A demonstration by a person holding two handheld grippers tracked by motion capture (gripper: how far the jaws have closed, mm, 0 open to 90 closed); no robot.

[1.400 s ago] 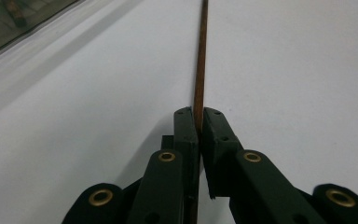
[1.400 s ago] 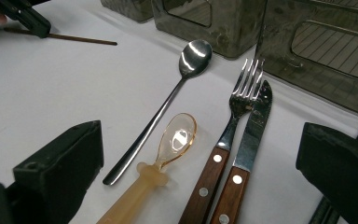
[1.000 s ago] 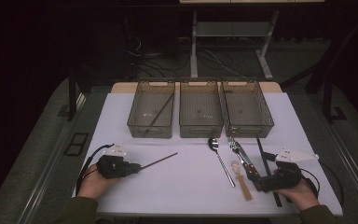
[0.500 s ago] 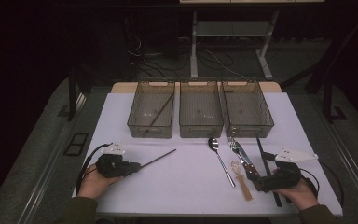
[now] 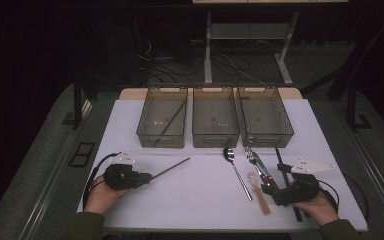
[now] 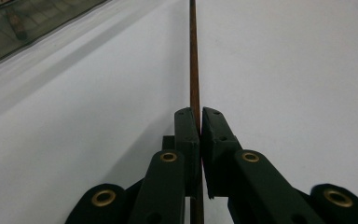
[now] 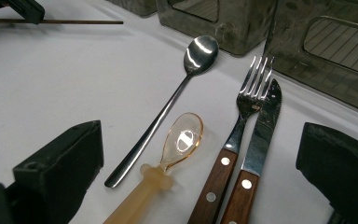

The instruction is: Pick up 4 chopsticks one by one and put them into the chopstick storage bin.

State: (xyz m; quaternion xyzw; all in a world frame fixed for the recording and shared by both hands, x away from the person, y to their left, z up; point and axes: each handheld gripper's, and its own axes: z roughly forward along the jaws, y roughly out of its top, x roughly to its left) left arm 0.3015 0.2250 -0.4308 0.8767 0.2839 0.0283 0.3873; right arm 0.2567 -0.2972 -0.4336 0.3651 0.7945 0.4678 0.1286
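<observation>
White table (image 5: pixel 200 200); left hand-held gripper (image 5: pixel 145 177) clamps chopstick (image 5: pixel 170 168)

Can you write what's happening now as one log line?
left gripper: shut on chopstick | right gripper: open over cutlery | metal spoon: on table

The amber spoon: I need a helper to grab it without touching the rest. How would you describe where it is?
On the white table, look below the right-hand bin at the cutlery laid before the right gripper. The amber spoon lies between the steel spoon and the wooden-handled fork. It alone is translucent plastic, short and stubby.
</observation>
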